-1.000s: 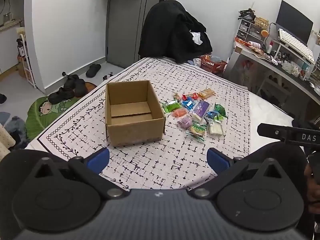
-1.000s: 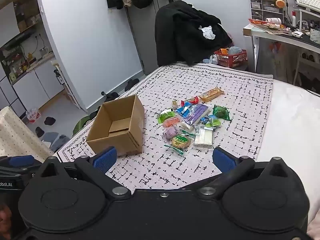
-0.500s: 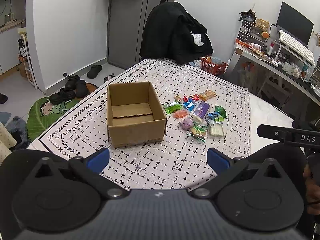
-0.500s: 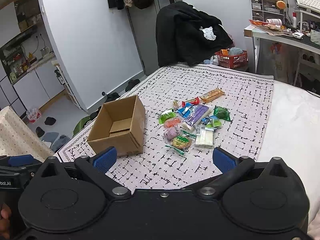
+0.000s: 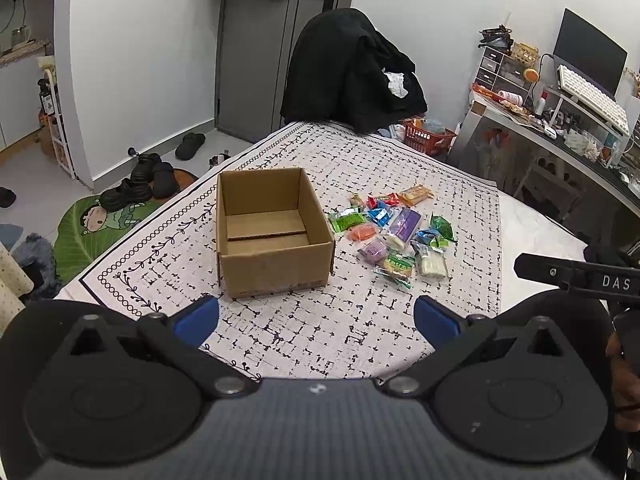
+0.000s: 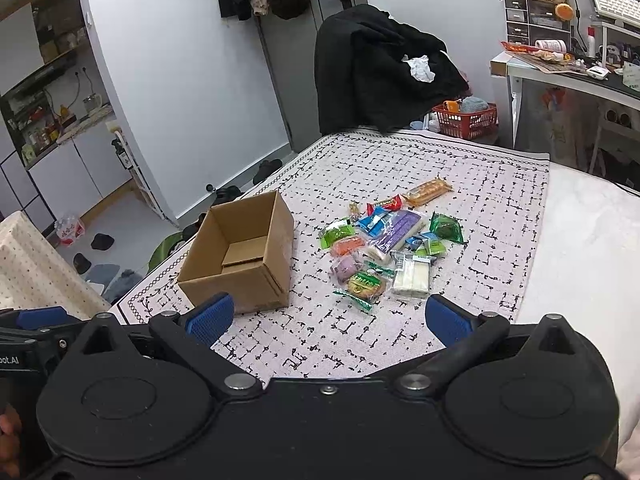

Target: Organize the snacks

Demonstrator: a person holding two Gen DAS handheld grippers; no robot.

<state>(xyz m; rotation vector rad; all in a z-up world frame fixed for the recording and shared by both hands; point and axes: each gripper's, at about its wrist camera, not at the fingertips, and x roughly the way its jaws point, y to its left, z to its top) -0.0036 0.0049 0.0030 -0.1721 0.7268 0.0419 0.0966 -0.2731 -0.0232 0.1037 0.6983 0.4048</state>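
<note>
An open, empty cardboard box stands on the patterned tablecloth. To its right lies a cluster of several wrapped snacks: green, blue, purple, orange, red and white packets. My left gripper is open, held well short of the box, nothing between its blue pads. My right gripper is open too, hovering near the table's front edge, in front of the snacks and box. Part of the right gripper's body shows at the right of the left wrist view.
A chair draped in black clothing stands at the table's far end, with a red basket beside it. A cluttered desk runs along the right. Shoes and a green mat lie on the floor at the left.
Both views shift slightly: the box and snacks sit a little lower and farther in frame. Both grippers stay open and nothing on the table has moved.
</note>
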